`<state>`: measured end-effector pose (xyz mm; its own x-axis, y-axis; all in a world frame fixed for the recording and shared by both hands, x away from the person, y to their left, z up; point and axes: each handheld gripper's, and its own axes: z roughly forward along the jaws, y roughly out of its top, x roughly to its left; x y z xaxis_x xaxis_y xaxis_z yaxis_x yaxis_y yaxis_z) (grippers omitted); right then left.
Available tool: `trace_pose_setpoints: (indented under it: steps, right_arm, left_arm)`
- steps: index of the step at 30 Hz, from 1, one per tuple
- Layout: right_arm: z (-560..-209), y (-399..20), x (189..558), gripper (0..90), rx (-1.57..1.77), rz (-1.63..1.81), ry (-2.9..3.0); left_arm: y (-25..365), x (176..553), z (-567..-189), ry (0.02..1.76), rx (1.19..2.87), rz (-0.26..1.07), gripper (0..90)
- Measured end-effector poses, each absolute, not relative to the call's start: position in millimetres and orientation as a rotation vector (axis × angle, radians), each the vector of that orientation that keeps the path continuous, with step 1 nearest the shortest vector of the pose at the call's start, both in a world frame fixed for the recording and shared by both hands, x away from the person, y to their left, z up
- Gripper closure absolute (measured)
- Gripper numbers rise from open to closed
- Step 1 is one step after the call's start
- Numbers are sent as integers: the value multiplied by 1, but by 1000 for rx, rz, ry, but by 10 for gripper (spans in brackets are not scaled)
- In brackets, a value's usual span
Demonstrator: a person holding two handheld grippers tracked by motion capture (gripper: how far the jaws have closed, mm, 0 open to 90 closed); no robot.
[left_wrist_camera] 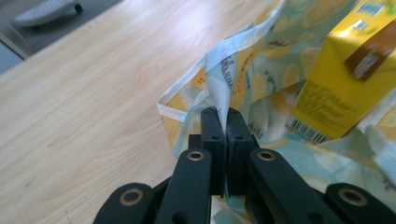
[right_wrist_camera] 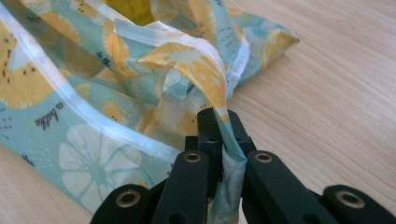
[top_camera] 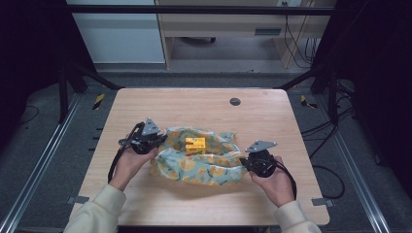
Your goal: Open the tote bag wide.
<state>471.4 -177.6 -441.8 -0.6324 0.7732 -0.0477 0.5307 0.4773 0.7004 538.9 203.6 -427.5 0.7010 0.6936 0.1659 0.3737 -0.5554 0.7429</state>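
Observation:
A pale blue cloth (top_camera: pixel 204 167) printed with orange and lemon slices lies crumpled in the middle of the wooden table (top_camera: pixel 194 107). A small yellow carton (top_camera: pixel 195 145) rests on the cloth. My left gripper (top_camera: pixel 156 140) is shut on the cloth's left edge; in the left gripper view its jaws pinch a hemmed fold (left_wrist_camera: pixel 219 74) next to the yellow carton (left_wrist_camera: pixel 341 84). My right gripper (top_camera: pixel 244 161) is shut on the cloth's right edge, and in the right gripper view a strip of the cloth (right_wrist_camera: pixel 205 74) runs down between the jaws.
A round grey cable grommet (top_camera: pixel 235 101) sits in the tabletop at the back. Bare wood surrounds the cloth on all sides. Black frame posts (top_camera: pixel 63 87) and cables (top_camera: pixel 335 121) stand beyond the table's edges.

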Motion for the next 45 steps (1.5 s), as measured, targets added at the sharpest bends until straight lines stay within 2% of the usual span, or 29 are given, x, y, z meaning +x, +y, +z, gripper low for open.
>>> trace_pose_setpoints:
  steps: [9, 45]
  right_arm:
    - [-470, -185, 478, 889, 1131, 935, 2379]
    - [-489, -179, 485, 897, 1196, 866, 2431]
  left_arm:
    - [208, 543, -450, 834, 2263, 561, 893]
    - [213, 551, -480, 875, 2353, 497, 900]
